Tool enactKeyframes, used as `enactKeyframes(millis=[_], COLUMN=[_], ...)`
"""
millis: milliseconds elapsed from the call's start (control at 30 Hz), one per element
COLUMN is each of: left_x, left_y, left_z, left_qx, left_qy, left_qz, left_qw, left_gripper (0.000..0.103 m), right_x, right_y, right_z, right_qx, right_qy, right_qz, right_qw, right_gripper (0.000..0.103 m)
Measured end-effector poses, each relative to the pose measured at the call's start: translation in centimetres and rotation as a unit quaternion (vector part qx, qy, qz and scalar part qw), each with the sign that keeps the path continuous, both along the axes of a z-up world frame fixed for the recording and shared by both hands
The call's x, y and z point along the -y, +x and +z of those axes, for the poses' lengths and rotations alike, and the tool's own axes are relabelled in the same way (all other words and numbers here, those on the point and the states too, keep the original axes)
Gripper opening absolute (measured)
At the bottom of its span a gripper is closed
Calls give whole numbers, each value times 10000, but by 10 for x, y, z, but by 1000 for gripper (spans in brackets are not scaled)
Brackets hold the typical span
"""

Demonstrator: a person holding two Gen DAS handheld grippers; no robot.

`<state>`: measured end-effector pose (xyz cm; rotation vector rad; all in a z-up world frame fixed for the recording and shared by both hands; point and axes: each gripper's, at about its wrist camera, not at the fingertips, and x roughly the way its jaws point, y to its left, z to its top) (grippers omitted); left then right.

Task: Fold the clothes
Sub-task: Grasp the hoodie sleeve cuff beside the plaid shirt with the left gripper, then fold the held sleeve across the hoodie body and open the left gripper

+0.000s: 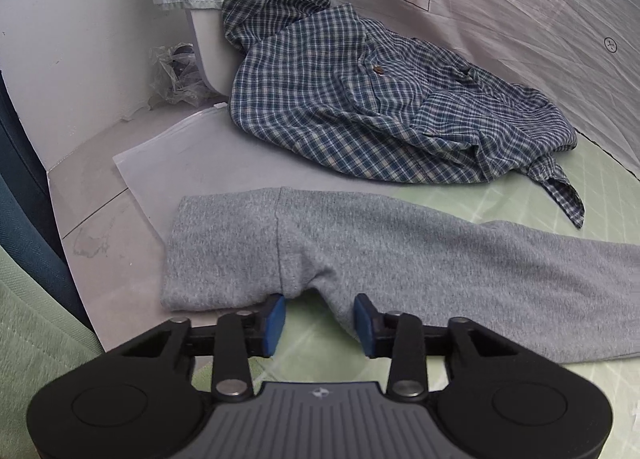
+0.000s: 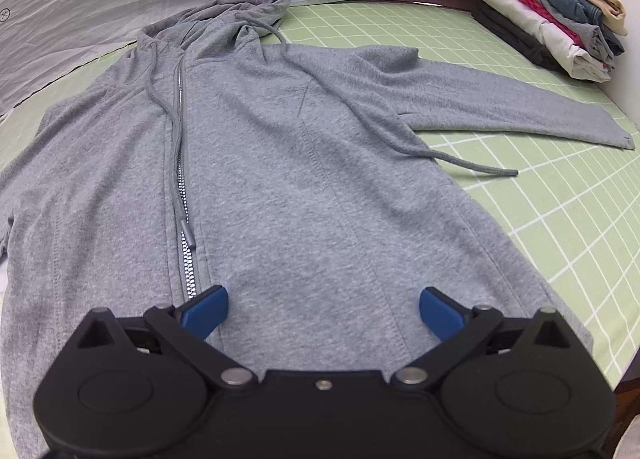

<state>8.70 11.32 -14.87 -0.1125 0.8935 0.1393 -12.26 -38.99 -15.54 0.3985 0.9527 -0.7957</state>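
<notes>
Your left gripper (image 1: 320,323), jaws parted and empty, sits at the near edge of the grey hoodie's sleeve (image 1: 400,259), which runs crosswise before it, while your right gripper (image 2: 324,311), spread wide, hovers over the hoodie (image 2: 280,179) lying flat, zipper (image 2: 182,179) running away toward the hood.

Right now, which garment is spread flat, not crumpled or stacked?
The grey zip-up hoodie, laid front-up on the green grid mat. The blue plaid shirt lies crumpled; others sit folded in a stack.

The gray hoodie (image 2: 280,179) hem lies hidden behind the right hand-held gripper (image 2: 324,309).
</notes>
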Motion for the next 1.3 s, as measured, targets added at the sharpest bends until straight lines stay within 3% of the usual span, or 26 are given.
enactKeyframes(millis=[100, 167, 333, 667, 833, 900, 1033, 1100, 1167, 1233, 1300], left_x=[2, 7, 20, 82, 137, 167, 238, 275, 307, 315, 309], left_y=[-3, -7, -11, -27, -29, -32, -42, -47, -55, -67, -77], left_z=[9, 18, 35, 77, 97, 102, 98, 83, 67, 62, 62], left_qx=[184, 330, 593, 1158, 1414, 1491, 1161, 640, 134, 28, 86], left_qy=[-157, -150, -415, -479, -706, -831, -1275, -1179, -1009, -1031, -1042], left_qz=[-89, -179, -365, -988, -1568, -1896, -2818, -3081, -3305, -3442, -3433], left_qw=[9997, 9992, 9967, 9872, 9749, 9669, 9439, 9419, 9383, 9332, 9334], left_gripper=[10, 5, 3, 2, 2, 2, 3, 12, 43, 54, 76], right_x=[0, 3, 16, 49, 72, 80, 99, 107, 113, 118, 120], right_y=[3, 4, -1, -37, -67, -78, -102, -111, -117, -119, -118], right_z=[1, 2, 6, 21, 26, 26, 26, 26, 25, 25, 25], right_qx=[-104, -154, -129, 253, 471, 524, 657, 693, 712, 737, 776], right_qy=[20, 137, 442, 657, 720, 745, 791, 774, 775, 772, 727], right_qz=[38, 116, 182, -3, -234, -346, -606, -700, -785, -837, -804], right_qw=[9999, 9997, 9988, 9975, 9960, 9952, 9929, 9921, 9913, 9908, 9911], right_gripper=[103, 103, 103, 103, 103, 103, 103, 103, 103, 103, 103])
